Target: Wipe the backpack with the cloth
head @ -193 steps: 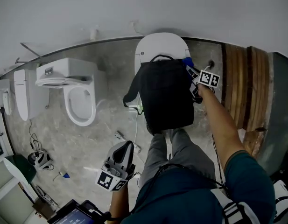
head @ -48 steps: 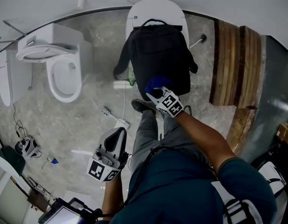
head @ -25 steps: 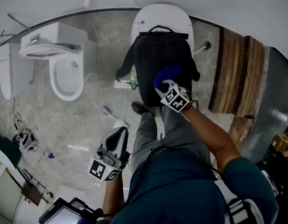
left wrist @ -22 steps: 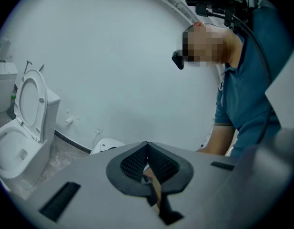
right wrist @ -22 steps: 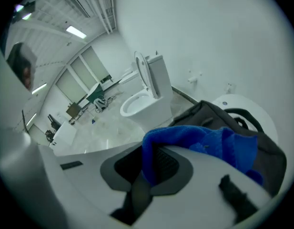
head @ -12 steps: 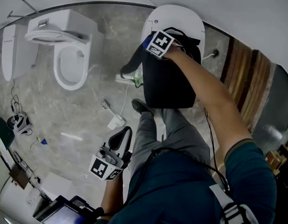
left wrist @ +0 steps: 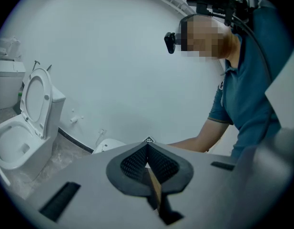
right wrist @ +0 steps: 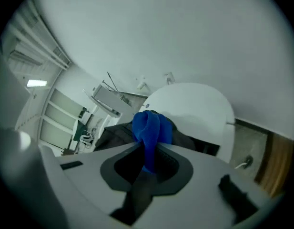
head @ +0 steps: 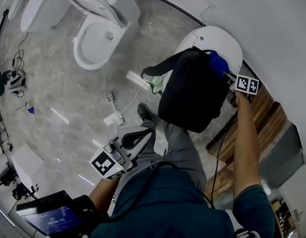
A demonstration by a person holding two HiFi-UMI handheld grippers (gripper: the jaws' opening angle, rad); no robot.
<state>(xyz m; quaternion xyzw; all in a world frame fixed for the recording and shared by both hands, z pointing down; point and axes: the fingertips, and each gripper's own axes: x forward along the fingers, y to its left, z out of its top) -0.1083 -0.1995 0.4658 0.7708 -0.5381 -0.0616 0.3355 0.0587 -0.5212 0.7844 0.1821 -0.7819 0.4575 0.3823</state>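
Note:
A black backpack (head: pixel 195 90) stands upright on a closed white toilet lid (head: pixel 218 41). My right gripper (head: pixel 226 74) is shut on a bunched blue cloth (head: pixel 218 63), which presses against the backpack's upper right edge. In the right gripper view the blue cloth (right wrist: pixel 149 132) sticks out from between the jaws, with the backpack (right wrist: pixel 113 132) just behind it and the toilet lid (right wrist: pixel 194 106) beyond. My left gripper (head: pixel 140 134) hangs low beside the person's leg, jaws shut with nothing in them; its own view shows the shut left gripper (left wrist: pixel 147 149) aimed at the wall and the person.
A second white toilet (head: pixel 100 33) with its seat open stands to the left on the grey floor. A power strip with cable (head: pixel 113 114) lies on the floor near the person's shoe. Wooden planks (head: pixel 264 113) lean at the right. A tablet (head: pixel 48 217) sits bottom left.
My right gripper swept the blue cloth from the backpack's lower front up to its top left, then across to its upper right edge. The head view has tilted. The left gripper stayed low.

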